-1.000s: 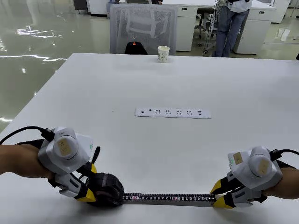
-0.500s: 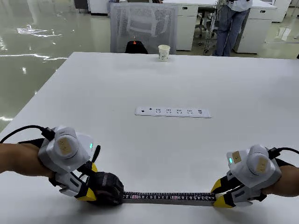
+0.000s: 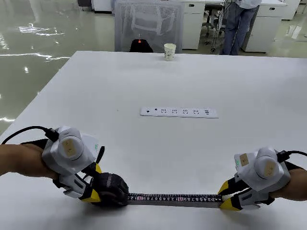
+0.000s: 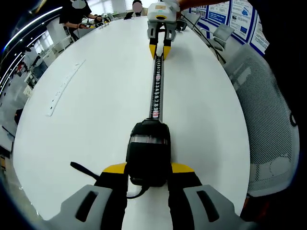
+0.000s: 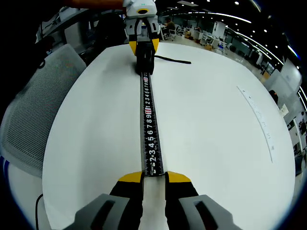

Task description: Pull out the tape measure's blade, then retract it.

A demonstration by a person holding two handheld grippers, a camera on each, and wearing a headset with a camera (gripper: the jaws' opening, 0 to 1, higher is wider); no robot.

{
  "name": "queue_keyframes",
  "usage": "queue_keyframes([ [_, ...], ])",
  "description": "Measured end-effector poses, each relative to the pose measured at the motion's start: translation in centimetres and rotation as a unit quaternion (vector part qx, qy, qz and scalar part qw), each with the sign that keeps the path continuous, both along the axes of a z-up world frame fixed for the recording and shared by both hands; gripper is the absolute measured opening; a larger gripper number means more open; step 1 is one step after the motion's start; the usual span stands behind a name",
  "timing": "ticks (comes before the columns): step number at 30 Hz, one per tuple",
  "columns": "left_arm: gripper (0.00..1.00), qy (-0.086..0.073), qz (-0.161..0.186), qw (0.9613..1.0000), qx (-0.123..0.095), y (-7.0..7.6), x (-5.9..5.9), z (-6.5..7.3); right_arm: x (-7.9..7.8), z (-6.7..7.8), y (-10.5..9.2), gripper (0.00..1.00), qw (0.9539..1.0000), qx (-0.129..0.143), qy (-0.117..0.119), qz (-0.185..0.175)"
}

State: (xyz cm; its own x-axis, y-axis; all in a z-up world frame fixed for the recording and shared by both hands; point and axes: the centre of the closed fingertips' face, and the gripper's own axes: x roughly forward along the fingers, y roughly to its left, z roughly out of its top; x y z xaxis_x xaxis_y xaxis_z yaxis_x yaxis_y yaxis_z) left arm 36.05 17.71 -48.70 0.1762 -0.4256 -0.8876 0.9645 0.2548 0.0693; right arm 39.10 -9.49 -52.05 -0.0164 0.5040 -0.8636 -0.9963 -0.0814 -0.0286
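Note:
A black tape measure case rests on the white table, and my left gripper is shut on it. Its dark numbered blade lies flat along the near table edge, drawn out to the right. My right gripper is shut on the blade's end hook. Each gripper view shows the other gripper far off: the right gripper in the left one, the left gripper with the case in the right one.
A white power strip lies mid-table. A paper cup stands at the far edge, with a mesh chair behind it. A person stands at the back right. A black wrist strap trails from the case.
The head camera has tilted, shifting the scene slightly. The blade's drawn-out length looks about the same and both grippers keep their hold.

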Motion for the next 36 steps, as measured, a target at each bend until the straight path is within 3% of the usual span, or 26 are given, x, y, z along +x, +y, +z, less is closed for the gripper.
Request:
queue_keyframes([
  [4,0.29,-0.002,0.008,1.0,-0.005,-0.2,-0.1,0.2,-0.2,0.0,-0.3,0.18,1.0,-0.001,0.004,-0.008],
  [11,0.36,-0.003,0.02,0.9998,-0.006,-0.2,-1.4,0.7,-0.8,0.0,-0.9,0.21,0.9997,0.001,0.004,-0.022],
  [24,0.48,-0.007,0.053,0.9984,-0.021,0.8,-2.2,0.5,-1.8,0.5,-2.0,0.29,0.9981,0.015,0.003,-0.06],
  [36,0.56,-0.015,0.114,0.992,-0.052,1.2,-3.2,1.1,-2.7,1.3,-2.4,0.35,0.9944,0.042,-0.003,-0.097],
])
